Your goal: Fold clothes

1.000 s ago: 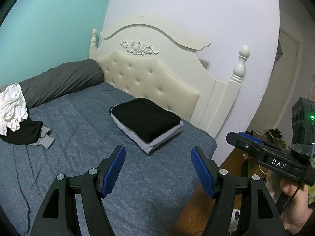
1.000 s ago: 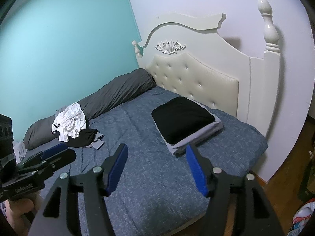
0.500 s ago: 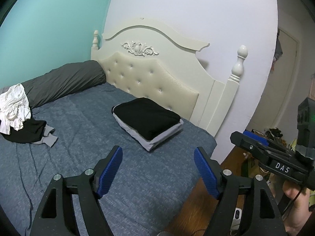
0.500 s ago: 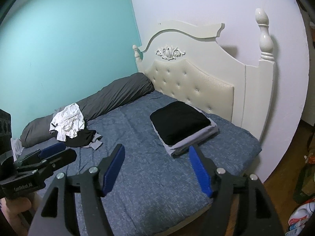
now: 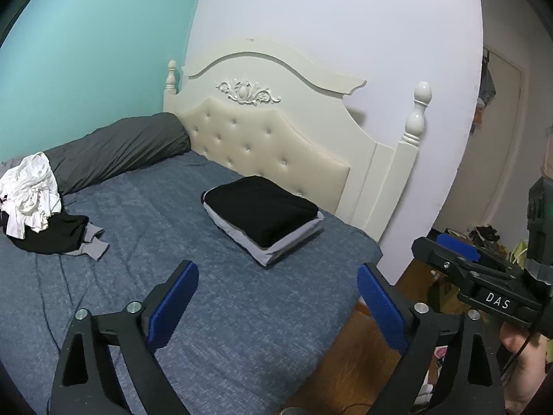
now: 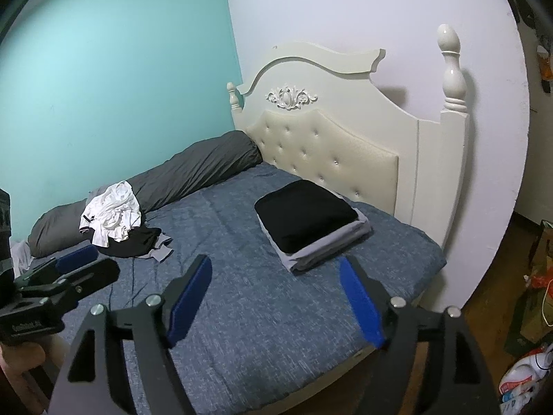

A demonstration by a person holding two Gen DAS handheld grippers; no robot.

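A folded stack, black on top of grey (image 5: 262,219) (image 6: 311,226), lies on the blue bed near the headboard. A loose pile of white, black and grey clothes (image 5: 38,214) (image 6: 119,223) sits at the bed's left by the bolster. My left gripper (image 5: 276,301) hangs open above the bed's near part, nothing between its blue pads. My right gripper (image 6: 276,297) is open too, over the bed's near edge, short of the folded stack. Each view catches the other gripper at its side: the right one (image 5: 459,256), the left one (image 6: 69,269).
A cream tufted headboard (image 5: 276,145) with corner posts backs the bed. A long dark grey bolster (image 6: 166,186) lies along the teal wall. The bed's right edge (image 6: 408,318) drops to a wood floor with bags and clutter (image 6: 532,311). A door (image 5: 497,145) stands at far right.
Both grippers have drawn back and up a little from the bed, so the folded stack and the pile look smaller and farther. Both stay open and empty.
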